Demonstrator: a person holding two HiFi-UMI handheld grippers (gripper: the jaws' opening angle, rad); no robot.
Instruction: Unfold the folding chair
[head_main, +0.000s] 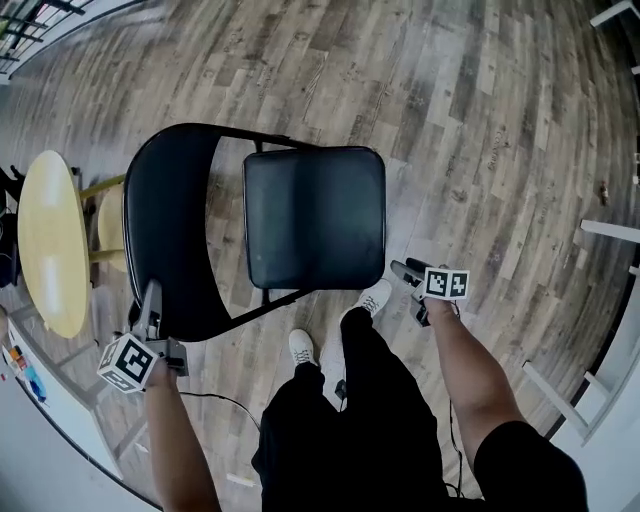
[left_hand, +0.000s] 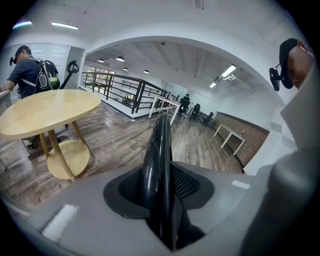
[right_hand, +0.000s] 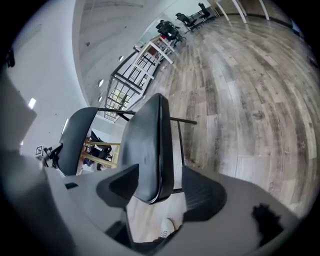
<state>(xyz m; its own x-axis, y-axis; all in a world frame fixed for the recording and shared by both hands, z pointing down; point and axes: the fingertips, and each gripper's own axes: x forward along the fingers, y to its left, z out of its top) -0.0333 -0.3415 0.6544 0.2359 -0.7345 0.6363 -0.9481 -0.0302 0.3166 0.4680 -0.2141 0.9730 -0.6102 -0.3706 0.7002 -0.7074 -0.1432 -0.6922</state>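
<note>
The black folding chair stands on the wood floor with its padded seat (head_main: 315, 215) lying flat and its curved backrest (head_main: 165, 230) to the left. My left gripper (head_main: 150, 300) is shut on the backrest's top edge (left_hand: 157, 155), which runs up between the pads in the left gripper view, where the left gripper (left_hand: 161, 187) clamps it. My right gripper (head_main: 408, 272) hovers just off the seat's near right corner. In the right gripper view the seat (right_hand: 145, 150) shows edge-on between the spread jaws of the right gripper (right_hand: 160, 187), with gaps on both sides.
A round yellow table (head_main: 50, 240) stands close behind the backrest, at the left. My shoes (head_main: 302, 346) are just in front of the seat. White frames (head_main: 610, 230) line the right side. A person with a backpack (left_hand: 30, 70) stands beyond the table.
</note>
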